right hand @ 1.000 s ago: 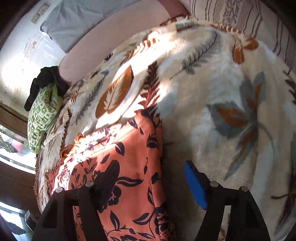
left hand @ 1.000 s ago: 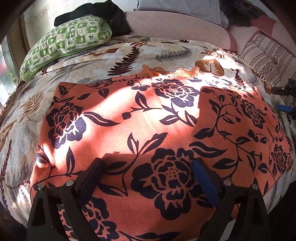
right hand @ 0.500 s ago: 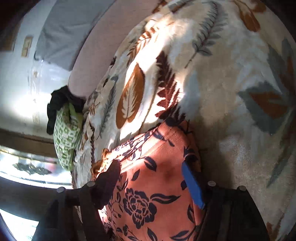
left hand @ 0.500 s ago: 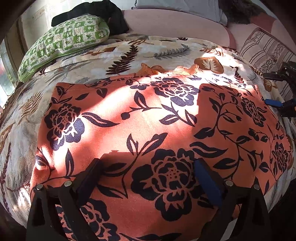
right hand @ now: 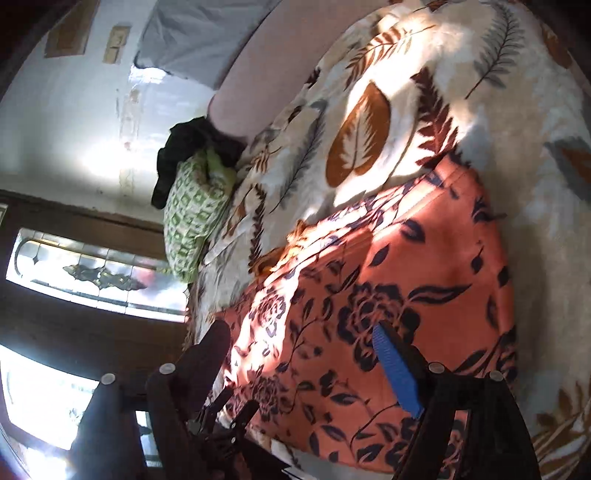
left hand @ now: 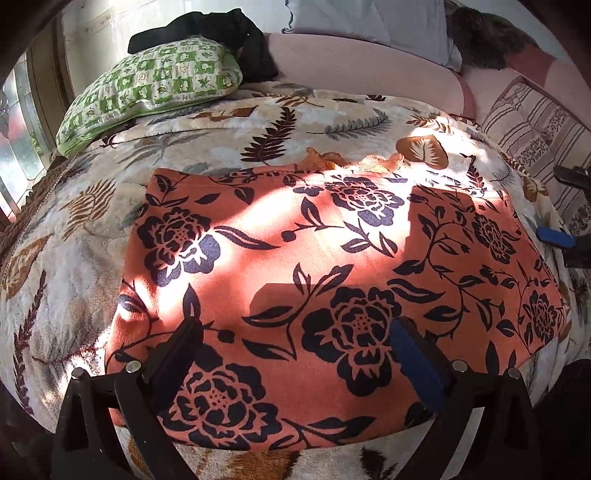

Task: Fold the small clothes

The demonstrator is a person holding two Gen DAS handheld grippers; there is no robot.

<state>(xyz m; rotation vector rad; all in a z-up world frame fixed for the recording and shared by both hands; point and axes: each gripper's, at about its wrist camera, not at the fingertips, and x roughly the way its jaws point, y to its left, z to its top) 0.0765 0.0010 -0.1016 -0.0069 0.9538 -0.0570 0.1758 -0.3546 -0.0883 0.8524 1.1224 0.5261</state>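
**Both claws apart over flat garment**

Left claw [left hand: 295, 343] hovering above near edge of orange floral garment [left hand: 332, 258], jaws wide, nothing gripped. Garment spread flat on leaf-print blanket [left hand: 221, 144], stretching ahead of and to both sides of the claw. Right claw [right hand: 301, 343] tilted over the garment's side, jaws just been opening, cloth beneath but not pinched; blue pad [right hand: 397, 373] clear of fabric. Same claw seen at far right of left view. Green pillow [left hand: 147, 88] far ahead-left, black cloth [left hand: 221, 33] heaped on it. Sun patches across garment.
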